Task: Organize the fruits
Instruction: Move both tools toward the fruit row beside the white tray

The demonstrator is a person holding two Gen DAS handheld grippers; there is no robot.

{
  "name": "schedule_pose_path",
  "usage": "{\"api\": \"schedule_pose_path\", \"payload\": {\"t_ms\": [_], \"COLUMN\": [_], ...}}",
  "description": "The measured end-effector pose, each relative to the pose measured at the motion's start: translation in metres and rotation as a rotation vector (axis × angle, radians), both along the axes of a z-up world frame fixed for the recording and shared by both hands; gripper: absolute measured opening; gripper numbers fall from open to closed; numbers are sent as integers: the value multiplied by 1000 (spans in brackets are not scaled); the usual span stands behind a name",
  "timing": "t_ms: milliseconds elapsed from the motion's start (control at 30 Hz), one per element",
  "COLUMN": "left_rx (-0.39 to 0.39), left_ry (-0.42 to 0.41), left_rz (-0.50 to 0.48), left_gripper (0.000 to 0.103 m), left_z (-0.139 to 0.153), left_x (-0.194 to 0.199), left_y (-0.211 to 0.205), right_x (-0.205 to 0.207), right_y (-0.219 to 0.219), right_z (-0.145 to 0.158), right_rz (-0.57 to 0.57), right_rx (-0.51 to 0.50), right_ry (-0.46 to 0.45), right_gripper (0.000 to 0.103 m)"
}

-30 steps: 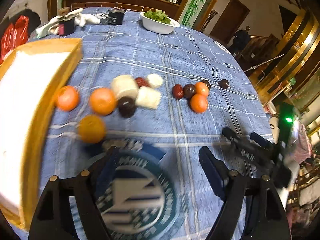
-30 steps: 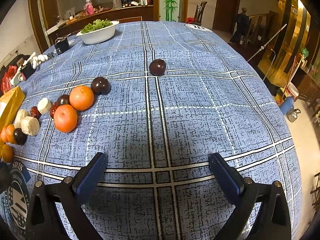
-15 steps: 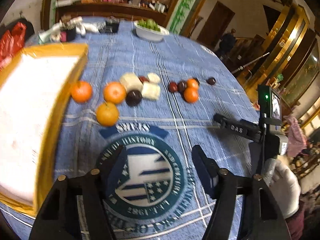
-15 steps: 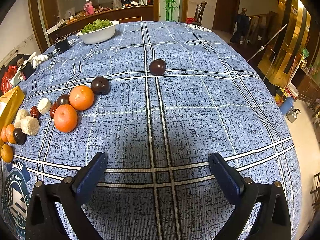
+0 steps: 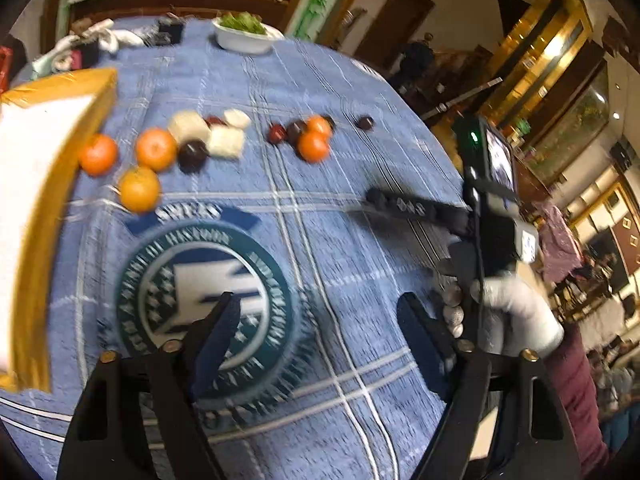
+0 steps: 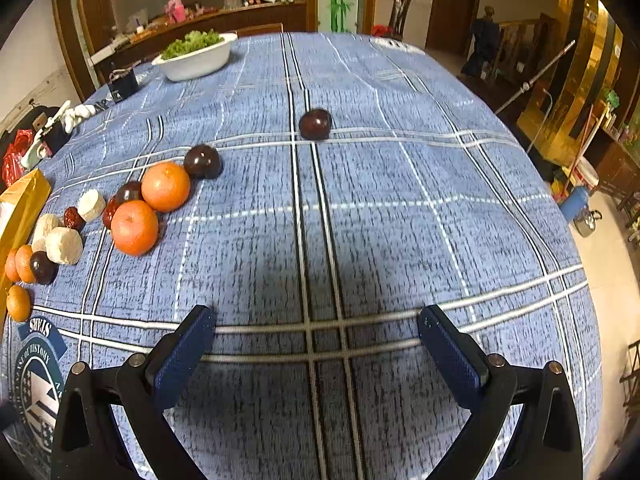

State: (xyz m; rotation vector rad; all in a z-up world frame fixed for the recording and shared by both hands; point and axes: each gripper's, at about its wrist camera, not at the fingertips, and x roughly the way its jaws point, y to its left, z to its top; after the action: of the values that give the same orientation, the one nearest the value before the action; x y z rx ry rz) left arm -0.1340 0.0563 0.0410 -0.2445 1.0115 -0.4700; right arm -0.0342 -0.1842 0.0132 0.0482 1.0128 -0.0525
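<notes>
I have both grippers empty over the blue plaid tablecloth (image 6: 400, 208), so I judge this as the start of a pick: nothing is grasped and no fruit looks sorted yet. My left gripper (image 5: 316, 320) hangs above the round green-and-white printed emblem (image 5: 204, 304) on the cloth, jaws spread wide, nothing between them; the view is motion-blurred. My right gripper (image 6: 316, 340) sits low over bare cloth, jaws also spread wide and holding nothing. The fruit lies scattered: two large round oranges (image 6: 150, 208) touching each other, a dark purple plum (image 6: 203, 161) just beside the upper orange, and a lone dark red plum (image 6: 315, 123) well apart from the rest, straight ahead of the right gripper. Further left sits a cluster of smaller oranges (image 5: 138, 162), pale white chunky pieces (image 5: 208, 134) and small dark red fruits, near the yellow-rimmed white tray (image 5: 48, 168) at the table's left edge. A white bowl of green leaves (image 6: 196, 58) stands far back. The tray looks like the likely destination, though I can't confirm that. Next move, I reckon: push the right gripper forward to straddle the lone plum, or swing the left toward the small oranges by the tray, then close gently since round fruit may roll.
</notes>
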Motion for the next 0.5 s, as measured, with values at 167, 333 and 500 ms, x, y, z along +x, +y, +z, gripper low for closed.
{"api": "schedule_pose_path", "payload": {"t_ms": [167, 333, 500], "left_rx": [1, -121, -89], "left_ry": [11, -49, -228], "left_rz": [-2, -53, -43], "left_gripper": [59, 80, 80], "left_z": [3, 22, 68], "left_x": [1, -14, -32], "left_y": [-1, -1, 5], "right_x": [-1, -2, -6], "right_y": [2, 4, 3], "right_z": [-1, -1, 0], "right_rz": [-16, -19, -27], "right_rx": [-3, -4, -8], "right_ry": [10, 4, -3], "right_gripper": [103, 103, 103]}}
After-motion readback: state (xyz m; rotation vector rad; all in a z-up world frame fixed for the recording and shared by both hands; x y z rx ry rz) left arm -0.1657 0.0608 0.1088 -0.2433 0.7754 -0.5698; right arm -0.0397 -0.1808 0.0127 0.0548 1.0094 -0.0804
